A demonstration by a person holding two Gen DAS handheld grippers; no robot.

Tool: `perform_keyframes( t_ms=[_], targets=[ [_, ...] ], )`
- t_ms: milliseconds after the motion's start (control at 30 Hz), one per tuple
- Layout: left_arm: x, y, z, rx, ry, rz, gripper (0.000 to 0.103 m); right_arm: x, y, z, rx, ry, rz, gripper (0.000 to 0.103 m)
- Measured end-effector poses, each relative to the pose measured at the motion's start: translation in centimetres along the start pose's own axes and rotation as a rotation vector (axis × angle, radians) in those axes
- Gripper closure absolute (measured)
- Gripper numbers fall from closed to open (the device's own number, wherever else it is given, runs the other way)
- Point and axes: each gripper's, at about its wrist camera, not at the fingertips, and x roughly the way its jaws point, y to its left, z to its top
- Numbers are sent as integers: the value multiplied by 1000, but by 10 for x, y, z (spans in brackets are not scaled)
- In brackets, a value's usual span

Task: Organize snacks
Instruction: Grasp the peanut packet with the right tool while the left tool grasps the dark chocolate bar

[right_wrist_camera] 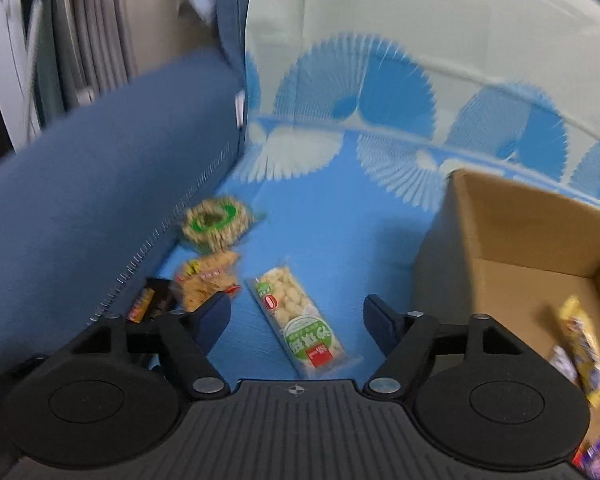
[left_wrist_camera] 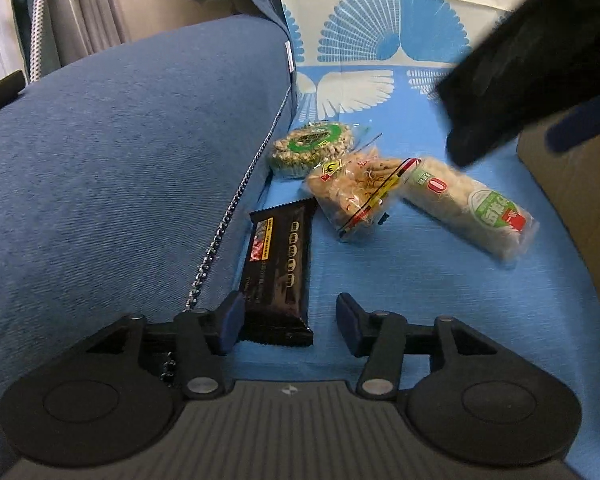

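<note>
Four snacks lay on a blue patterned cloth (left_wrist_camera: 440, 264) beside a blue sofa cushion (left_wrist_camera: 112, 160). The dark chocolate bar (left_wrist_camera: 278, 268), in a black wrapper with a yellow strip, lay along the cushion's edge; its near end sat between the fingers of the left claw (left_wrist_camera: 290, 322), which stood open and did not press it. Beyond it lay a round puffed-grain cake (left_wrist_camera: 312, 146) with a green label, a clear bag of pale crisps (left_wrist_camera: 354, 196) with a red-and-yellow seal, and a long clear pack of white puffs (right_wrist_camera: 300, 320) bearing a green round label. The right claw (right_wrist_camera: 296, 320) was open above that pack, not gripping it. An open cardboard box (right_wrist_camera: 520, 224) stood at the cloth's right side, holding a yellow-wrapped snack (right_wrist_camera: 584, 352).
</note>
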Motion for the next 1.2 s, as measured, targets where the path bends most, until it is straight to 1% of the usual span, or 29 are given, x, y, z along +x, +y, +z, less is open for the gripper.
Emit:
perform_keyframes(
  t_ms=[67, 167, 267, 300, 333, 367, 433, 467, 500, 567, 633, 667, 700, 767, 833, 933, 1067, 1200],
  targets=[
    [1, 0, 0, -3, -4, -2, 45, 26, -1, 3, -9, 63, -29, 23],
    [1, 2, -1, -15, -9, -6, 46, 56, -6, 3, 5, 151, -46, 23],
    [2, 5, -2, -38, -6, 2, 61, 75, -7, 3, -13, 212, -45, 23],
    [2, 8, -2, -54, -6, 4, 69, 79, -6, 3, -22, 226, -42, 23],
    [1, 12, -2, -76, -7, -1, 73, 82, -6, 2, -37, 244, -37, 24],
    [1, 16, -2, -92, -9, -14, 73, 83, -5, 1, -47, 252, -28, 30],
    [-1, 16, -3, -94, -14, -21, 76, 79, -3, 1, -48, 243, 12, 46],
    [-2, 17, -3, -101, -16, -23, 77, 75, 0, 0, -60, 240, 20, 58],
    [-3, 18, -3, -108, -18, -29, 79, 72, 2, 0, -76, 241, 22, 65],
    [-6, 21, -3, -120, -26, -44, 80, 63, 4, -3, -81, 240, 34, 65],
    [-10, 22, -3, -128, -32, -61, 81, 50, 3, -3, -48, 237, 57, 65],
    [-13, 23, -3, -131, -37, -71, 85, 44, 1, -2, -36, 229, 61, 65],
    [-16, 23, -3, -132, -47, -84, 103, 37, 2, -2, -30, 224, 62, 65],
    [-23, 24, -3, -132, -44, -99, 103, 17, 4, -3, -24, 211, 72, 65],
    [-26, 27, -3, -138, -12, -135, 103, -3, 6, -7, -25, 190, 78, 65],
    [-37, 33, -7, -155, 5, -181, 103, -38, 7, -19, -12, 158, 103, 65],
    [-56, 42, -14, -168, 15, -243, 103, -78, 8, -45, 3, 132, 141, 65],
    [-72, 49, -20, -176, 3, -262, 103, -104, 14, -77, 5, 118, 177, 65]
  ],
)
